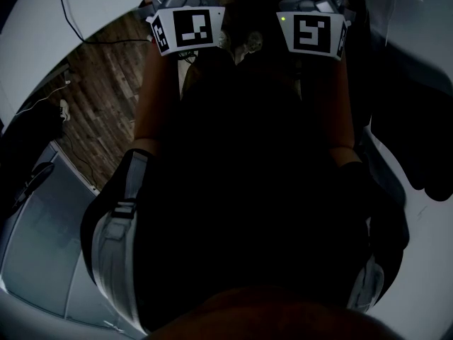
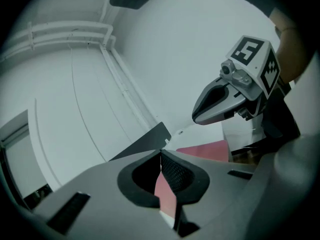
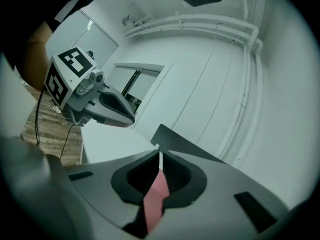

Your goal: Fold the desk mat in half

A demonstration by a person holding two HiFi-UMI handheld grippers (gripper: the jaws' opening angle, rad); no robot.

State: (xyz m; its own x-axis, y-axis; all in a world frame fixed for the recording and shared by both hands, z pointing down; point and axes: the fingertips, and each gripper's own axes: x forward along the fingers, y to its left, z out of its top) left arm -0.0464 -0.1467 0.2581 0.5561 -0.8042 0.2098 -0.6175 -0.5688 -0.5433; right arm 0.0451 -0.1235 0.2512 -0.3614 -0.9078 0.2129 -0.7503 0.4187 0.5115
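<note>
The left tongs (image 2: pixel 161 155) were clamped shut on an edge of the desk mat (image 2: pixel 166 191). Its pink face showed as a thin strip between the pads, and a dark corner poked out past the tips. The right tongs (image 3: pixel 160 155) were closed the same way on another stretch of the mat, with a pink strip pinched between the pads.

Both were held near each other above a white table (image 3: pixel 107 146). In the head view their marker cubes (image 1: pixel 185 28) sat side by side at the top. A large dark shape below them hid nearly everything, so how the rest of the mat hung could not be told.

Two things could go wrong. Each grip seemed to hold only a narrow margin, so a tug or the mat's own weight might pull it free. If one side travelled ahead of the other, the fold would probably land crooked.
</note>
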